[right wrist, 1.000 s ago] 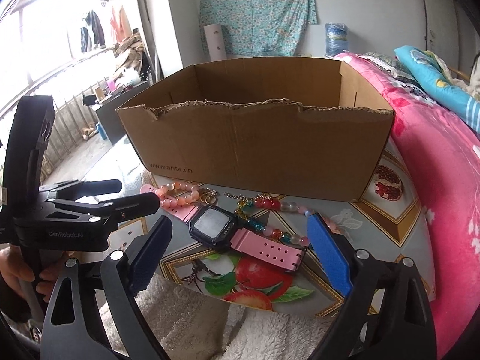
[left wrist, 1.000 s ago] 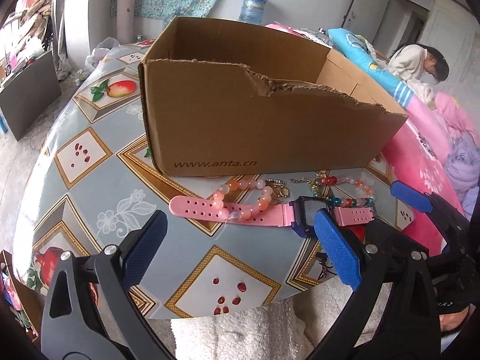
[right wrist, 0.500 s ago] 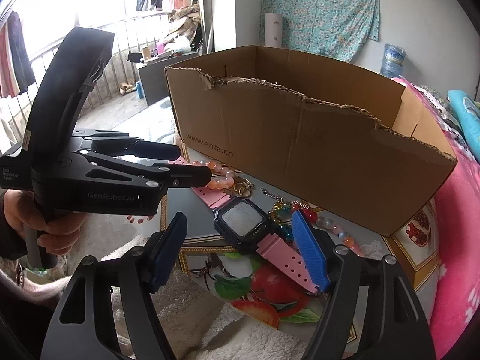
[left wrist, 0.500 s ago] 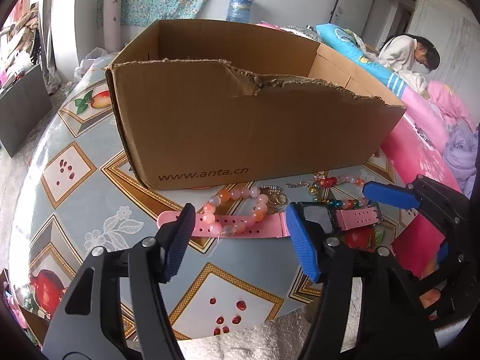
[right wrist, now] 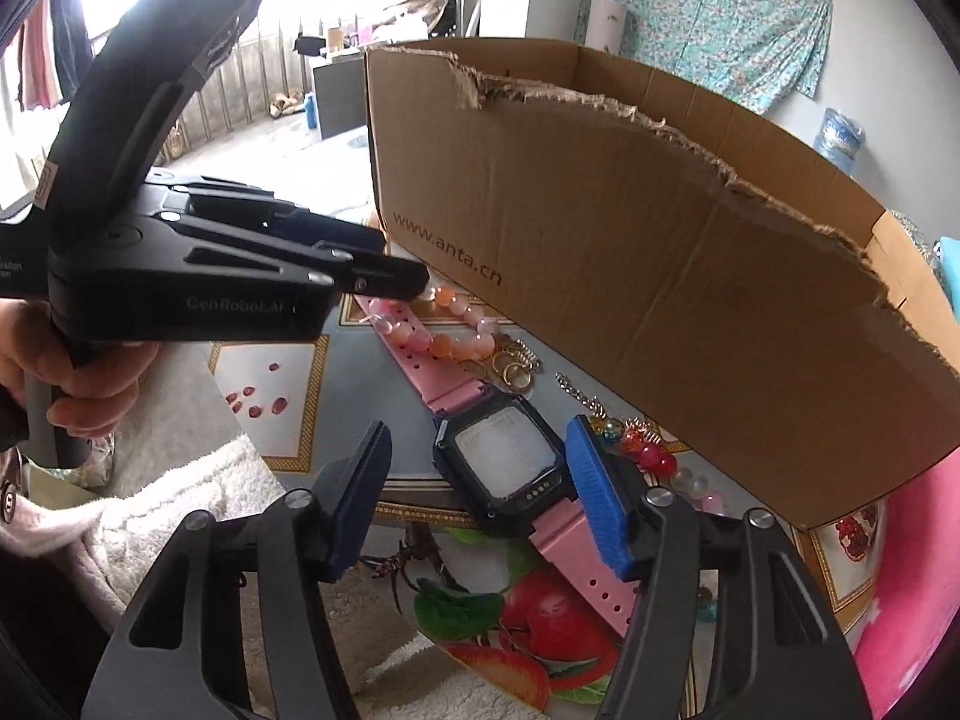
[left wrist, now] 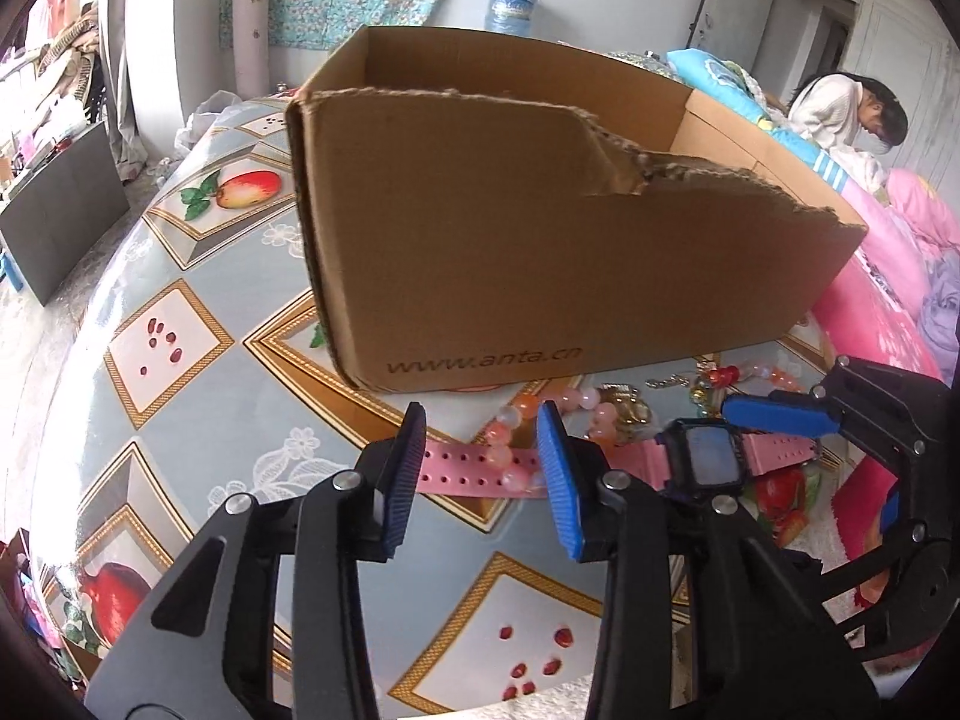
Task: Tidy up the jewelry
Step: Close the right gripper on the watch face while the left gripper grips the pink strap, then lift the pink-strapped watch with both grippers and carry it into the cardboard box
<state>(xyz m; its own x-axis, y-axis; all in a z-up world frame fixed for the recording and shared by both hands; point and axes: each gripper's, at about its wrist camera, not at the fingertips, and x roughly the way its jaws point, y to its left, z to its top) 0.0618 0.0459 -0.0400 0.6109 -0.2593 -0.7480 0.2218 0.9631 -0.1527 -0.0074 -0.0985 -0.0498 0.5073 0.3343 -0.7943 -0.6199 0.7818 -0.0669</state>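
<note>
Left gripper (left wrist: 480,468) low over the table edge, fingers spread and straddling the free end of the pink strap and a few beads, pads apart from them. Right gripper (right wrist: 474,498) also spread, angled down at the watch face, its right pad just beside the case; whether touching, cannot tell. From the right wrist view, left gripper (right wrist: 414,285) reaching in from the left, gripped by a bare hand (right wrist: 66,372), tip at the bracelet's far end.

Watch (right wrist: 501,462) flat on the patterned tablecloth (left wrist: 180,354), face up, long axis roughly parallel to the front wall of the cardboard box (left wrist: 570,240), just in front of it. Dark square case, grey blank screen, pink perforated strap running out both ways.

Peach and pale pink bead bracelet (right wrist: 447,333) draped across one strap, gold rings (right wrist: 510,369) beside it. Second bead strand (right wrist: 648,456) with red and teal beads near the case, close to the box wall.
</note>
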